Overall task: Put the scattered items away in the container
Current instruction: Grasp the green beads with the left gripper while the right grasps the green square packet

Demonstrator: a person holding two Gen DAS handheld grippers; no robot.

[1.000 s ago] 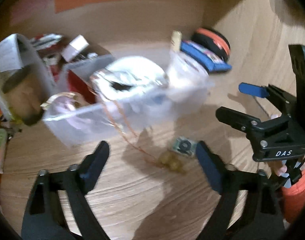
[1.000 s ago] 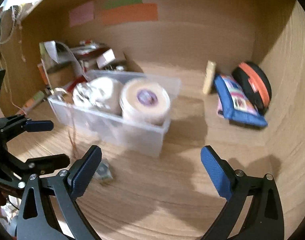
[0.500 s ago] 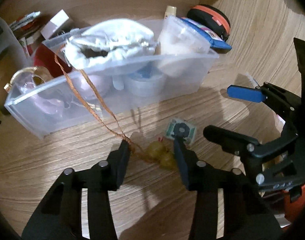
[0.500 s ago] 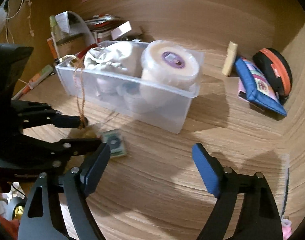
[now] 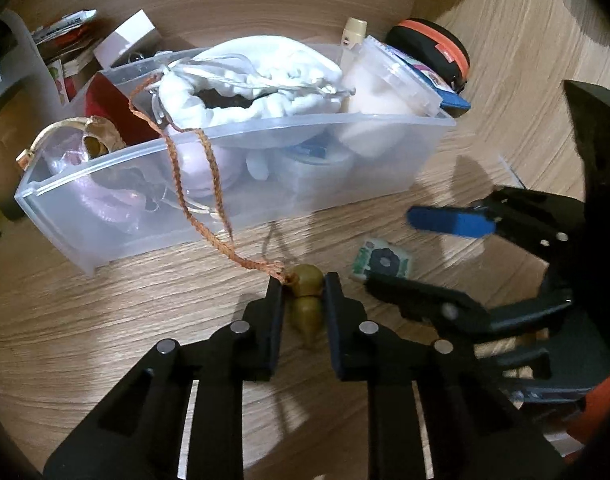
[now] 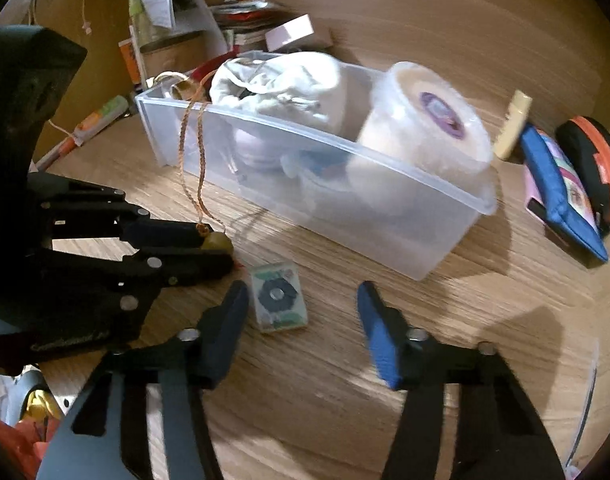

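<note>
A clear plastic bin (image 5: 385,128) (image 6: 437,256) stands on the wooden desk, holding a white cloth pouch (image 5: 273,80), a white tub (image 6: 425,128) and other items. A braided orange cord (image 5: 209,184) hangs over its front wall down to a yellow-green gourd charm (image 5: 307,296) (image 6: 216,242). My left gripper (image 5: 301,284) (image 6: 221,250) is shut on the charm at desk level. A small green-and-white packet with a black disc (image 6: 279,296) (image 5: 381,264) lies flat just right of it. My right gripper (image 6: 303,304) (image 5: 409,248) is open, its left fingertip beside the packet.
A blue pouch (image 6: 561,188) and a black-and-orange round case (image 6: 597,164) lie at the right by the wall. A cream tube (image 6: 513,124) stands behind the bin. Boxes, papers and a jar (image 6: 173,48) crowd the back left. A marker (image 6: 93,124) lies at left.
My left gripper has closed from wide open onto the gourd charm. My right gripper has moved down and left, narrowing, towards the packet.
</note>
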